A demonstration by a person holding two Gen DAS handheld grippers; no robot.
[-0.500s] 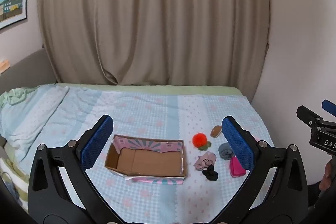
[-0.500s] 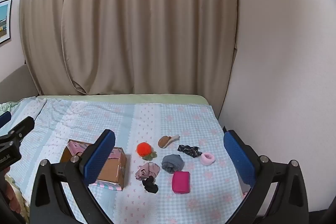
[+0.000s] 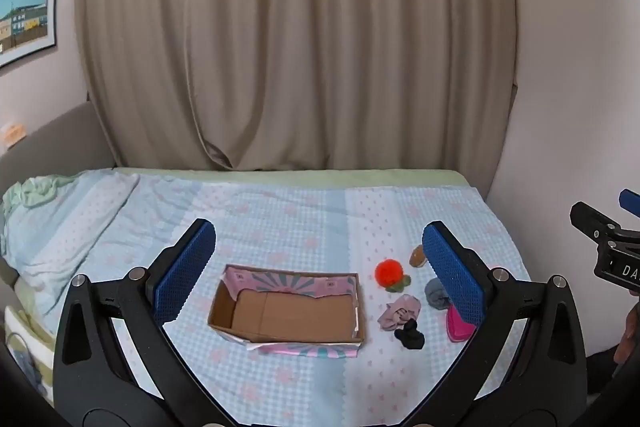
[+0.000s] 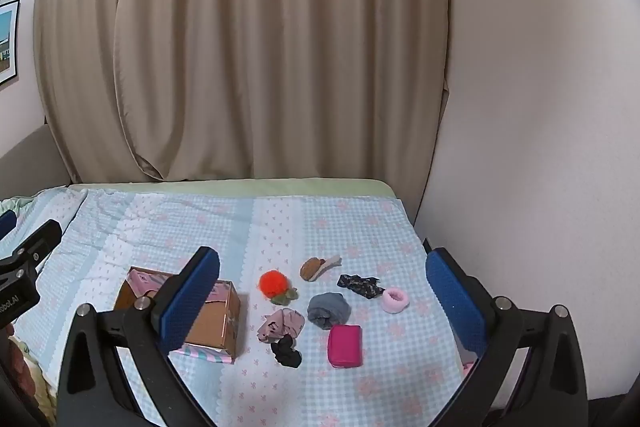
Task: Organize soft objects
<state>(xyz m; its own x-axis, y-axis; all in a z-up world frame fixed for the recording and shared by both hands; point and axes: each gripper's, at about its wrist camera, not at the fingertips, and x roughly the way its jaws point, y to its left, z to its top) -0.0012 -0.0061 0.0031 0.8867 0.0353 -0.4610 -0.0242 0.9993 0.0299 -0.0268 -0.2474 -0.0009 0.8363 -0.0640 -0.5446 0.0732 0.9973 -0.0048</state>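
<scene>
On the bed (image 4: 280, 219), spread with a pale blue checked sheet, a shallow cardboard box (image 3: 288, 307) with pink patterned flaps lies open toward the left half, showing only its bare brown floor. To its right, clear of the box wall, the soft things are scattered in a loose cluster: an orange pompom (image 4: 273, 282) with a green leafy bit touching its lower right, a brown plush piece (image 4: 316, 267) farther toward the curtain side, a dark patterned scrunchie (image 4: 358, 285) and a pink hair tie (image 4: 395, 300) nearest the right edge of the bed. Nearer the front edge sit a grey rolled sock (image 4: 329, 309), a dusty pink crumpled cloth (image 4: 280, 323) with a black scrunchie (image 4: 286, 349) touching its near side, and a magenta pouch (image 4: 345, 345) just beside the grey sock. The left gripper (image 3: 320, 267) hangs above the near part of the bed with its blue pads spread wide and nothing between them; the box appears in the gap. The right gripper (image 4: 322, 293) is likewise released, its jaws far apart and framing the cluster from above, touching none of it. Each tool shows at the edge of the other's view. Beige curtains (image 4: 248, 47) hang behind the bed, and a framed picture (image 3: 26, 11) is on the left wall.
</scene>
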